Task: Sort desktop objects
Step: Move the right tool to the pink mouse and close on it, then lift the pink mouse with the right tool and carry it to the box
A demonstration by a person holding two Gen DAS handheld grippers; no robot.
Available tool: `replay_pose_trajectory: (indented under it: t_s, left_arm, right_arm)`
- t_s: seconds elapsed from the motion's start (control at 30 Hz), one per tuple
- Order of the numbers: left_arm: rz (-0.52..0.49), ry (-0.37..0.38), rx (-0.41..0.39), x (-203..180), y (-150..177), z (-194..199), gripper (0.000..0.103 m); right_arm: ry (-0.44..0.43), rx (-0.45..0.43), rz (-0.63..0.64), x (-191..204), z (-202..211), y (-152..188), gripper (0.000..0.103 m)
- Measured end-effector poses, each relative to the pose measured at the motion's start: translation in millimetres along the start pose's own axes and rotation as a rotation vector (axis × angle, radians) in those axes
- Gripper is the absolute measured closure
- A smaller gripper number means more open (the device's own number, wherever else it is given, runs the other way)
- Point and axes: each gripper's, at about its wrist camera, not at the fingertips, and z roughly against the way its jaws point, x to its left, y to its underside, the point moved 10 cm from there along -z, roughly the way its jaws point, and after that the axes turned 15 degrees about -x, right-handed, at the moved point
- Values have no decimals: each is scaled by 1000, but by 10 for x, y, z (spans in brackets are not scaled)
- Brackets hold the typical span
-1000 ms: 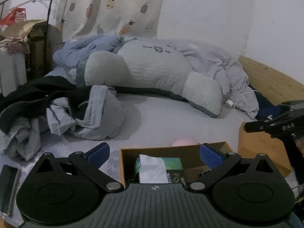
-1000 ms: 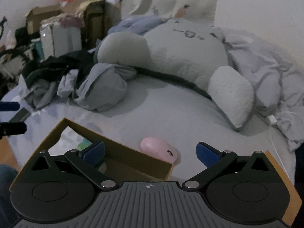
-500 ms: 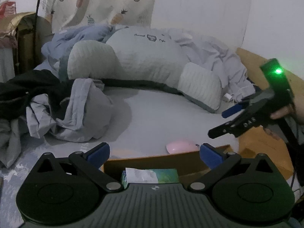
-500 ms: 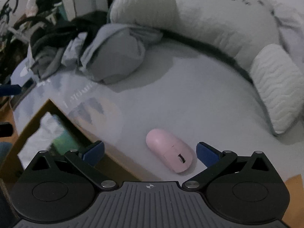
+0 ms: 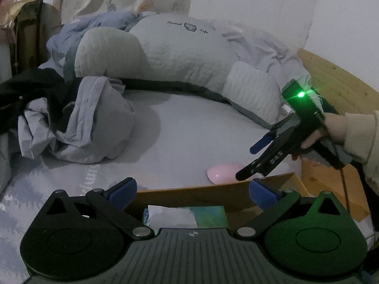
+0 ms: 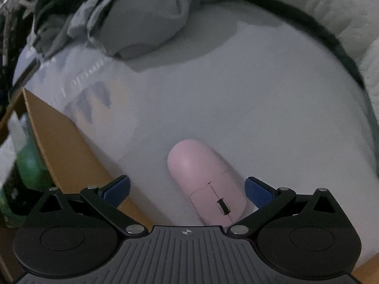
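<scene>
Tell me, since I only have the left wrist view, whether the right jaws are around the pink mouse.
Observer: Yes. The right wrist view shows the pink mouse lying between the open jaws of the right gripper, nearer the right-hand one, not yet pinched.
Operator: Report which end faces the gripper.
Observer: The end with the scroll wheel; the rounded back points away.
Operator: Check clearance to the cardboard box.
Observer: A strip of bare sheet separates the cardboard box from the mouse.

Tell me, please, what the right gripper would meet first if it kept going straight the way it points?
Most likely the pink mouse on the bed sheet; the right gripper is open, the mouse between its fingers.
</scene>
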Motion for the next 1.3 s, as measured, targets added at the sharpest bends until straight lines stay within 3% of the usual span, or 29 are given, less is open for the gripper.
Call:
replay_pose_trajectory:
  t_s: [0.1, 0.27, 0.37, 0.47, 0.77, 1.0, 1.3]
  left_arm:
    - [18, -2, 8, 30, 12, -23, 0]
    - [33, -6, 22, 70, 43, -37, 0]
    - [40, -9, 27, 84, 56, -38, 0]
    - [46, -10, 37, 88, 75, -46, 0]
    - [61, -17, 48, 98, 96, -32, 0]
    - [62, -24, 52, 84, 104, -3, 0]
    - [81, -36, 58, 110, 123, 77, 0]
  right_arm:
    - [-51, 19, -9, 0, -110, 14, 0]
    - [-55, 86, 19, -90, -286, 129, 3]
    - [-44, 113, 38, -132, -365, 197, 10]
    - [-33, 105, 35, -180, -411, 205, 25]
    - [-38, 119, 100, -147, -549, 260, 26]
    - [18, 16, 32, -276, -471, 280, 39]
    - [160, -154, -221, -646, -146, 402, 40]
